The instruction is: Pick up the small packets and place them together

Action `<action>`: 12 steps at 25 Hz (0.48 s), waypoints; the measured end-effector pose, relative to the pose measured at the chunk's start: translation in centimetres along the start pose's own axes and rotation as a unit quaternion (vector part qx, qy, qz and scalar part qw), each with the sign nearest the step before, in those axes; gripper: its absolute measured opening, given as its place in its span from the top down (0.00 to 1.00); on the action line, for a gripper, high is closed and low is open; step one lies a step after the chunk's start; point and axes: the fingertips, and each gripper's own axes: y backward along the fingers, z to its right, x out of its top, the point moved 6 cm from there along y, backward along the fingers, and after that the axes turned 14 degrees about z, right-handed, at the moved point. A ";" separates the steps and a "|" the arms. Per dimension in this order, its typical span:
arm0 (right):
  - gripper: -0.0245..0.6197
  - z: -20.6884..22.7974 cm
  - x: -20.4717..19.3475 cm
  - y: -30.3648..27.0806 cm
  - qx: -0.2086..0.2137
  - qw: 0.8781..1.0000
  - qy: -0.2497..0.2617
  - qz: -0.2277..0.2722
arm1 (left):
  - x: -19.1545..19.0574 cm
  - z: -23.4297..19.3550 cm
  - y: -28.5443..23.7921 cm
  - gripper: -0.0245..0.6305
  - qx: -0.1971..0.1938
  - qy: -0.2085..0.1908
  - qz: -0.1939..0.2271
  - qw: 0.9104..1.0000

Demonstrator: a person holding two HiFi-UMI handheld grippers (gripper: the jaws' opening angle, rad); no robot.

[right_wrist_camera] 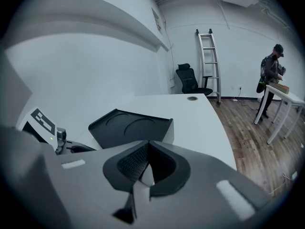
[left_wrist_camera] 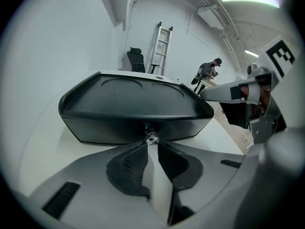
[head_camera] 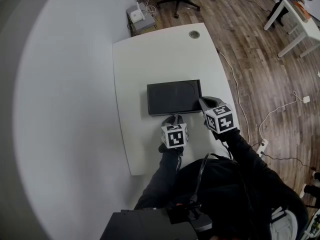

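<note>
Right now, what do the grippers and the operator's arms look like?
Both the left gripper and right gripper have grey bodies, black cross-hatched pads and a white cube with black square markers. The person wears black long sleeves.

An office chair [right_wrist_camera: 193,82] and seemingly wall-propped ladder [right_wrist_camera: 209,63] stand beyond the white table [right_wrist_camera: 200,123].

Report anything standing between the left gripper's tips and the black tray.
Nothing visible does. A small shiny piece, likely a packet, is pinched in the left gripper's tips, right before the tray's near wall. The right gripper hangs by the tray's right corner, aside.
</note>
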 end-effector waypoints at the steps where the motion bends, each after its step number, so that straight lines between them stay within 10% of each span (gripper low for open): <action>1: 0.96 0.0 0.0 -0.1 0.000 1.000 0.001 -0.001 | 0.1 0.0 -0.1 0.87 0.002 -0.007 0.002 1.000; 12: 0.96 0.0 0.0 -0.2 0.000 1.000 0.009 -0.002 | 0.6 0.1 -0.4 0.87 0.014 -0.039 0.005 0.999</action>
